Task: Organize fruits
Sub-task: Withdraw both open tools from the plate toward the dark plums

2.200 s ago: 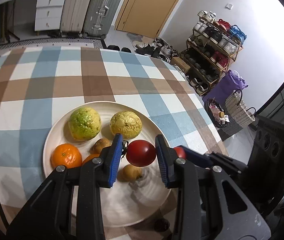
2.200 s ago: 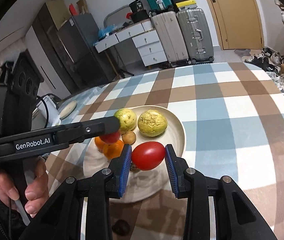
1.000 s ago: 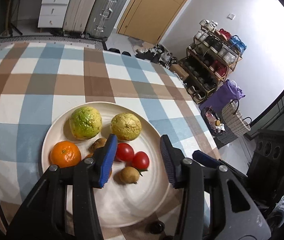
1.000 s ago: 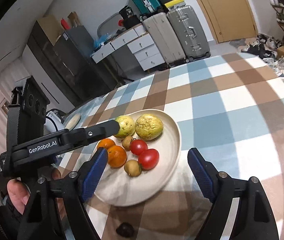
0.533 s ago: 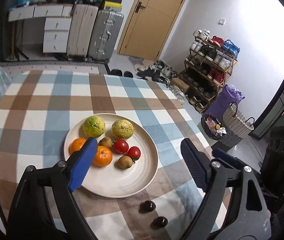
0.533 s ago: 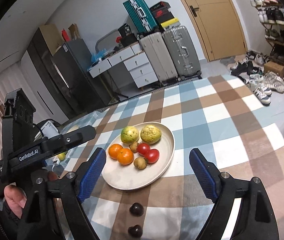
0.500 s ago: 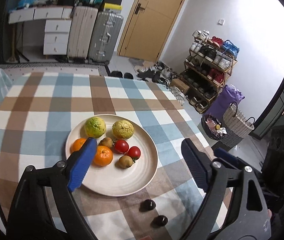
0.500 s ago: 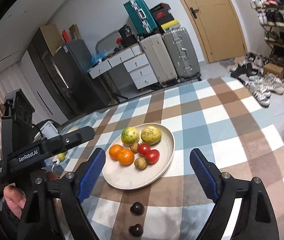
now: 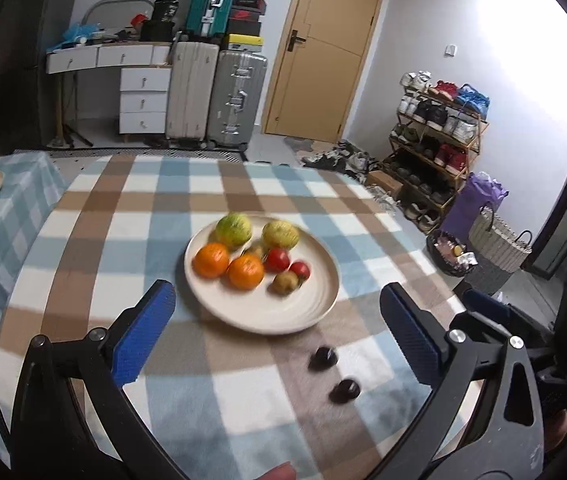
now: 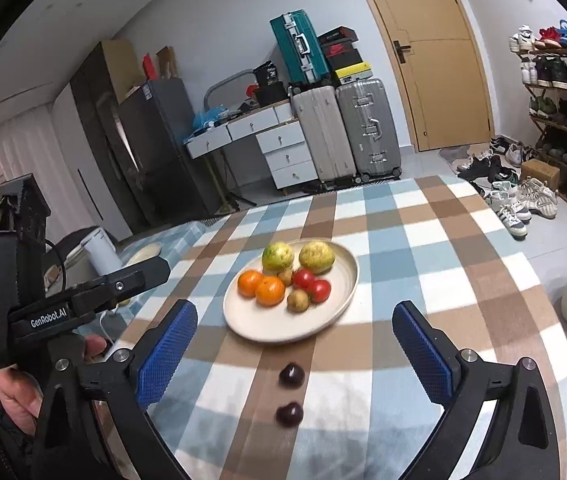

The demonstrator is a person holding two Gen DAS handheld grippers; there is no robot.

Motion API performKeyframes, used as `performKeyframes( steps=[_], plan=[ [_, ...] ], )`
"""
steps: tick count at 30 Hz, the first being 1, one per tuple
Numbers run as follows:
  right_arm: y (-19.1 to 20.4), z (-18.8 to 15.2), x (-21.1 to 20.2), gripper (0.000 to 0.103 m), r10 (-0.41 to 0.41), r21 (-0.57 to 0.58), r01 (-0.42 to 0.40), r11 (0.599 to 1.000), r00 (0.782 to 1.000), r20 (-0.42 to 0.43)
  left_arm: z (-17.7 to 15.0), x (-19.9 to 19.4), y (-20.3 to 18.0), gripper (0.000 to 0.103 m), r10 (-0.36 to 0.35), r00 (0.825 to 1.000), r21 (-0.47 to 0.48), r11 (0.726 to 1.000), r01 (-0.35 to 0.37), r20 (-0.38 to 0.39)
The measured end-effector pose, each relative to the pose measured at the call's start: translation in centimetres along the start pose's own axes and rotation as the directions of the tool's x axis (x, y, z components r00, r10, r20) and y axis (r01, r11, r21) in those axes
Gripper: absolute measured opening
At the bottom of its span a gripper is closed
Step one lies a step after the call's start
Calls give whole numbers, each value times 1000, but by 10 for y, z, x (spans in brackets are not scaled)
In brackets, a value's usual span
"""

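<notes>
Eight fruits sit on the plate (image 10: pixel 339 316); two dark ones (image 10: pixel 290 376) remain on the table (image 10: pixel 423 280); both grippers (image 9: pixel 279 336) (image 10: pixel 295 344) wide, empty.

Pretty clearly someone's home, looks like a lived-in apartment room. A shoe rack (image 9: pixel 439 120) packed with sneakers sits at the right, with more shoes loose on the floor by the wooden door (image 9: pixel 323 52) at top centre. Hard-shell suitcases (image 10: pixel 347 132) are lined up against the back wall next to a white drawer unit (image 9: pixel 141 100), and a dark fridge (image 10: pixel 155 148) stands at left. The counter wears a checked tablecloth (image 10: pixel 423 248).
</notes>
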State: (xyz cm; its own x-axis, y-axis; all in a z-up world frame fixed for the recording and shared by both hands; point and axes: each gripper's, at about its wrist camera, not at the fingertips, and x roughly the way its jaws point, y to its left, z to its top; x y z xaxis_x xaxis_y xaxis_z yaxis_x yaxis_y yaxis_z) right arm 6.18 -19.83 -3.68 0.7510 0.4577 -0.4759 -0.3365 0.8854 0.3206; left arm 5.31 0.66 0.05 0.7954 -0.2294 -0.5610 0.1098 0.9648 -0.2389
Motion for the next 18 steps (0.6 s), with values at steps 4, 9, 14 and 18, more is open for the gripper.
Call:
performKeyframes(
  steps=[4,9,14,18],
  plan=[
    [4,-25,-1,100,-13,-7,13,1000,999,-41,-28,2,9,102,20,999,-14,1000,-20,-35],
    [2,-51,2,100,-35,-18,34,999,994,-105,-58,2,16,102,33,998,-20,999,-34,-44],
    [1,-69,1,100,-20,-16,18,1000,990,-138,-72,4,19,102,28,998,-22,999,-29,-49],
    [5,-80,8,100,-5,-30,0,1000,986,-167,-81,12,21,102,29,998,-18,999,-30,-60]
  ],
)
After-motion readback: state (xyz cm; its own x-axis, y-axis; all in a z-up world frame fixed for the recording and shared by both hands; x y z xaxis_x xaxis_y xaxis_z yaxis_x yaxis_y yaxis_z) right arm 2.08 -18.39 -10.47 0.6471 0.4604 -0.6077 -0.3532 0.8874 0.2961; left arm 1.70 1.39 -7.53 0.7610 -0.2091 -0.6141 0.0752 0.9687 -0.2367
